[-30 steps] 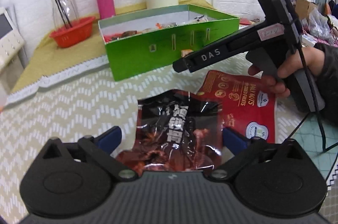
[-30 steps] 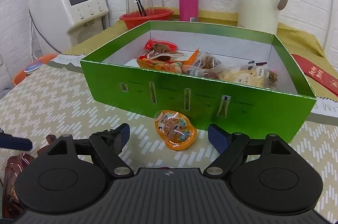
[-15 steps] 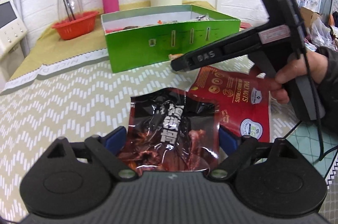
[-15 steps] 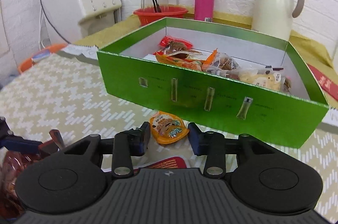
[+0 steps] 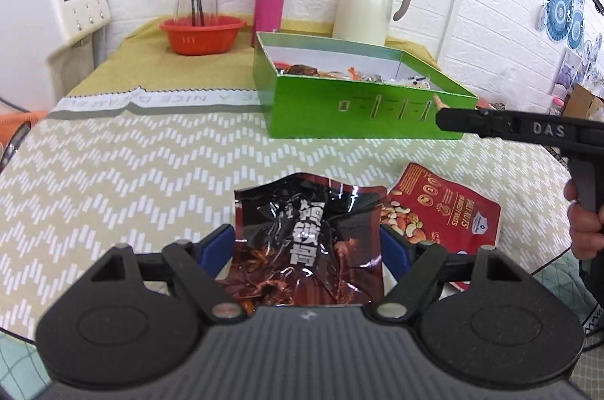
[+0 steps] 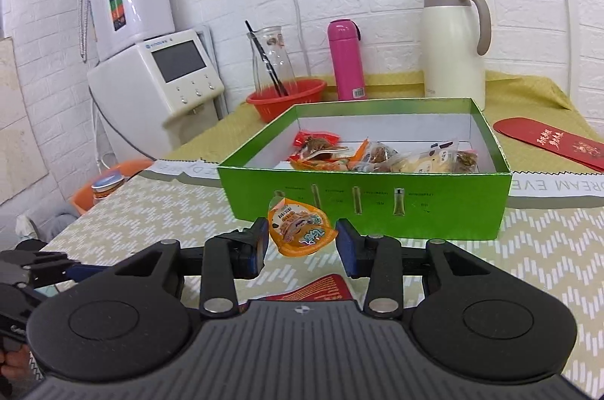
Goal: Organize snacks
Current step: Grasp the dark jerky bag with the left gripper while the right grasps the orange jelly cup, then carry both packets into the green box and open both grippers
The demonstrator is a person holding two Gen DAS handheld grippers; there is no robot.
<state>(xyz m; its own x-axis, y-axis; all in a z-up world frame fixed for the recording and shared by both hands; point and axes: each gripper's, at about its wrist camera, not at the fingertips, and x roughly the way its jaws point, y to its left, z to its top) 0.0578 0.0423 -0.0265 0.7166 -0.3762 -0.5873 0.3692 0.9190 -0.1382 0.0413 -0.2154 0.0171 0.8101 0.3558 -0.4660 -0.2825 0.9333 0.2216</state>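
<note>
Before the green box (image 6: 362,200), my right gripper (image 6: 302,243) clamps an orange pouch (image 6: 300,230); only the left view shows my left gripper (image 5: 307,245), its jaws just closing, pinching a dark packet (image 5: 305,241).

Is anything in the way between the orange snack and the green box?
Only the box's own front wall. The orange snack packet hangs between the right gripper's pads, which press on its sides, just before the green box. It must go up over that wall; the top is open, with snacks already inside.
</note>
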